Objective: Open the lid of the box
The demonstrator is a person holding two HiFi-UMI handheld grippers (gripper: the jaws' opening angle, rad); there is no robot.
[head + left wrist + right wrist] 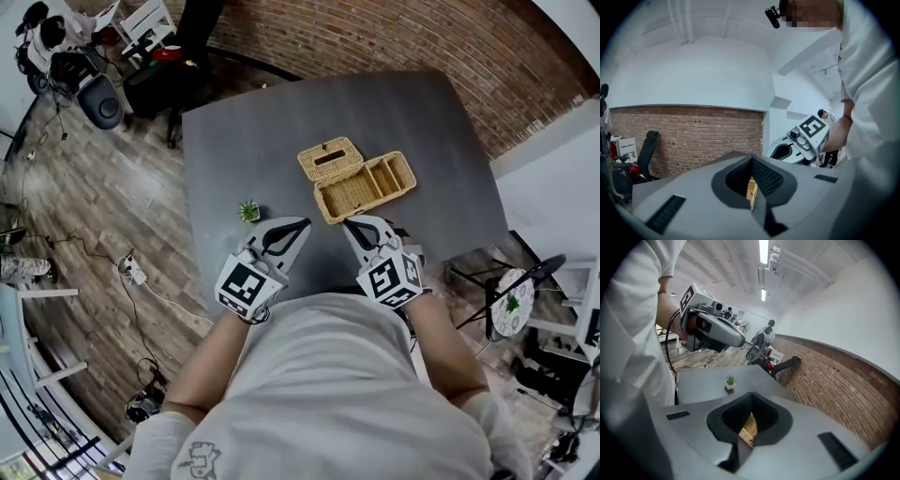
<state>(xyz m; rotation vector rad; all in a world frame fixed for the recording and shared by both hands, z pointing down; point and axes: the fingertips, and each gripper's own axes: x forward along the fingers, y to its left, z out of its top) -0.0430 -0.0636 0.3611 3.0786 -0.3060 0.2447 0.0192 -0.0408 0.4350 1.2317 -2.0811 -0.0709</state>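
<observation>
The wicker box (367, 187) sits mid-table on the grey table (244, 150) with its inner compartments showing. Its slotted lid (330, 157) is swung back and lies flat at the box's far left side. My left gripper (298, 225) hovers over the near table edge, jaws together and empty. My right gripper (349, 223) is beside it, just short of the box's near corner, also shut with nothing held. In the left gripper view only a sliver of wicker (751, 190) shows past the closed tips. The right gripper view shows a similar sliver of wicker (749, 426).
A tiny potted plant (249, 212) stands on the table left of the box, close to my left gripper, and is also in the right gripper view (730, 381). A brick wall runs behind the table. An office chair (94, 94) and floor cables lie left; a round side table (511, 302) is right.
</observation>
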